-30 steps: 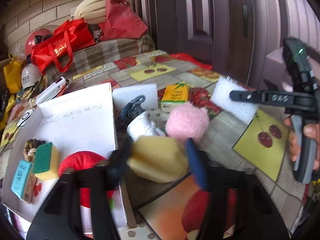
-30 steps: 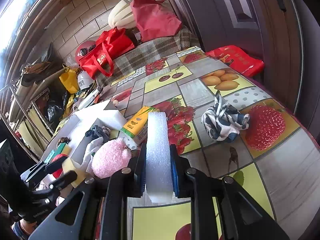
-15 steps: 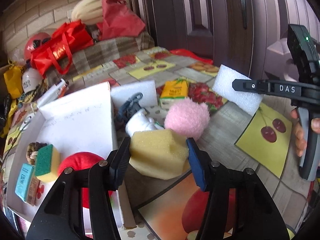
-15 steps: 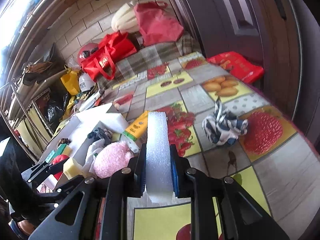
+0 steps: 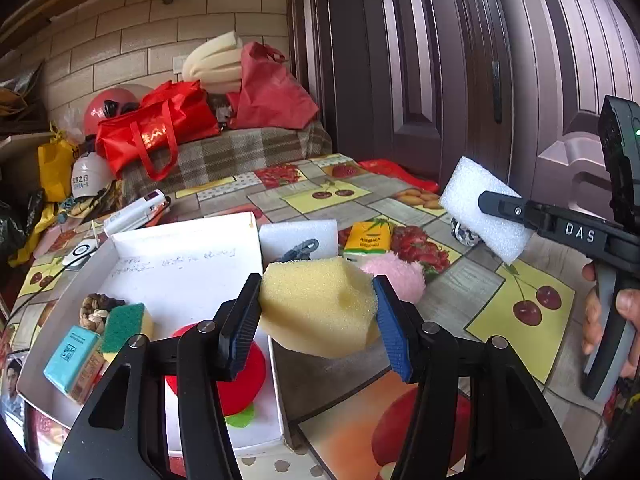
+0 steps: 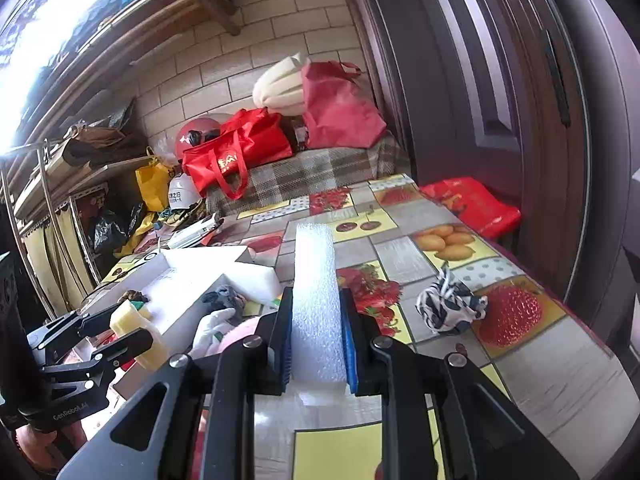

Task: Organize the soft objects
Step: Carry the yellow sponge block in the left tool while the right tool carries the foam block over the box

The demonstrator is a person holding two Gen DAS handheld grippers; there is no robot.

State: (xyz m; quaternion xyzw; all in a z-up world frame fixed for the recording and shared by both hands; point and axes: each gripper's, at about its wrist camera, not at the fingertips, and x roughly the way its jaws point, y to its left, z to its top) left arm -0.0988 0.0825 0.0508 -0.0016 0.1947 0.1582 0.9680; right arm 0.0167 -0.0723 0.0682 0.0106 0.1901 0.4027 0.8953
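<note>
My left gripper (image 5: 316,312) is shut on a yellow sponge (image 5: 320,304) and holds it above the right edge of a white box (image 5: 184,256). In the box lie a red plush (image 5: 236,376), a green-topped sponge (image 5: 124,320) and a blue packet (image 5: 72,356). My right gripper (image 6: 316,340) is shut on a white foam block (image 6: 316,300), raised over the table; it also shows in the left wrist view (image 5: 480,208). A pink fluffy ball (image 5: 400,276) and a second white foam block (image 5: 296,236) lie beside the box.
A black-and-white knotted cloth (image 6: 448,308) lies on the fruit-print tablecloth (image 6: 440,248) to the right. A yellow carton (image 5: 368,236) and dark socks (image 6: 224,300) lie near the box. Red bags (image 5: 152,136) and helmets sit behind. A dark door (image 5: 420,60) stands at right.
Both grippers have lifted their loads higher. The yellow sponge has risen clear of the white cloth and pink ball, and the views tilt up toward the wall.
</note>
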